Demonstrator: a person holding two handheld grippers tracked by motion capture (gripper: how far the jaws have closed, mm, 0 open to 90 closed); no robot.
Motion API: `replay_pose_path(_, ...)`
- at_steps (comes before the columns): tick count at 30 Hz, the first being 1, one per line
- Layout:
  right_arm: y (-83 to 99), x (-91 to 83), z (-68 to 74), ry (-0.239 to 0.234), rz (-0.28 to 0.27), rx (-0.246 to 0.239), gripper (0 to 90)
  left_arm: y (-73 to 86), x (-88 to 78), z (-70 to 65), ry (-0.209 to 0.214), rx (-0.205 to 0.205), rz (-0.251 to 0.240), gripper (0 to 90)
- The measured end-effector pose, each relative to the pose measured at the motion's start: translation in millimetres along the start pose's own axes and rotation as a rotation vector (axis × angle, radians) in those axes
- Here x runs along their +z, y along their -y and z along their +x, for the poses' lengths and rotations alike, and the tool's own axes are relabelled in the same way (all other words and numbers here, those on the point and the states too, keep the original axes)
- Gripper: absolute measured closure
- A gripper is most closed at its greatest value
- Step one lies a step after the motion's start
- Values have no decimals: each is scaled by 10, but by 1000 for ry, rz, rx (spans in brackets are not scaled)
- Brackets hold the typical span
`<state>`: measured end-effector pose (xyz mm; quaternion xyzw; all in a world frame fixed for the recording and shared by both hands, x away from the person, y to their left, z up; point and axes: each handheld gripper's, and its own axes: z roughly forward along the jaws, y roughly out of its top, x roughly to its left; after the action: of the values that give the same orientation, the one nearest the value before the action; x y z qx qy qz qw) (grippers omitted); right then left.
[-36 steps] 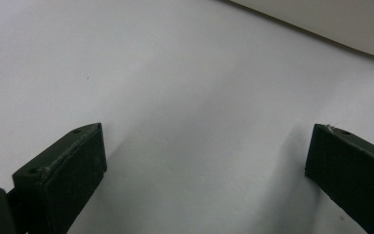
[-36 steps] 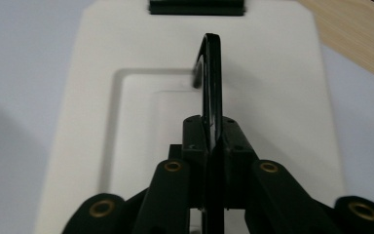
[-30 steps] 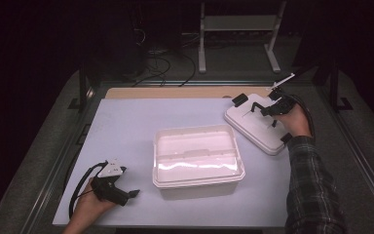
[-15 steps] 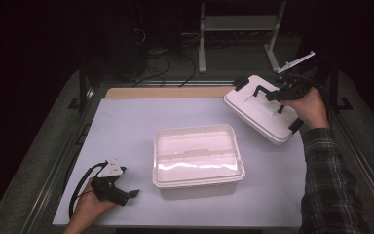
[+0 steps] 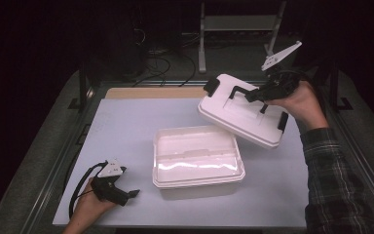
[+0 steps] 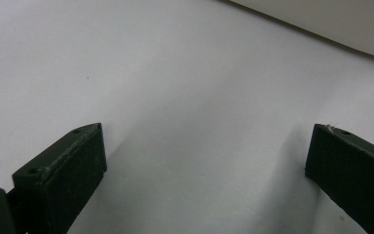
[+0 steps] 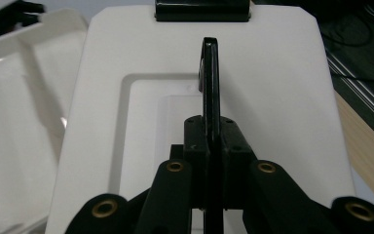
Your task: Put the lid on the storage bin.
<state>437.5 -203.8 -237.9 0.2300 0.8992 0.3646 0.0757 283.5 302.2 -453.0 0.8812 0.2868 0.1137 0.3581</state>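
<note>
Now that the lid [image 5: 241, 115], flat on the table a second ago, is hanging tilted at the upper right, the right gripper [image 5: 253, 93] is clamping its black handle [image 7: 210, 73] and carrying it toward the open box [image 5: 197, 156] at centre; the left gripper [image 5: 131, 193] is resting open, lower left.

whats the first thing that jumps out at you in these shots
The white lid hangs tilted in the air at the far right of the table, the right gripper shut on its black handle. Below it, mid-table, sits the open white box, its inside showing. Near the front left edge the left gripper rests on the table with its jaws wide apart and nothing between them.
</note>
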Motion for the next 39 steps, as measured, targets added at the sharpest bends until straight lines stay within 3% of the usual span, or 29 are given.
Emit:
replay_pose_path(13, -428, 326, 629, -206, 25, -224, 840, 0, 0, 1, 0, 1, 1, 3)
replay_pose_path(25, -619, 693, 1014, -364, 66, -355, 840, 0, 0, 2, 0, 1, 1, 3)
replay_pose_path(39, -589, 1031, 1191, -409, 158, -394, 840, 0, 0, 1, 1, 1, 0, 3)
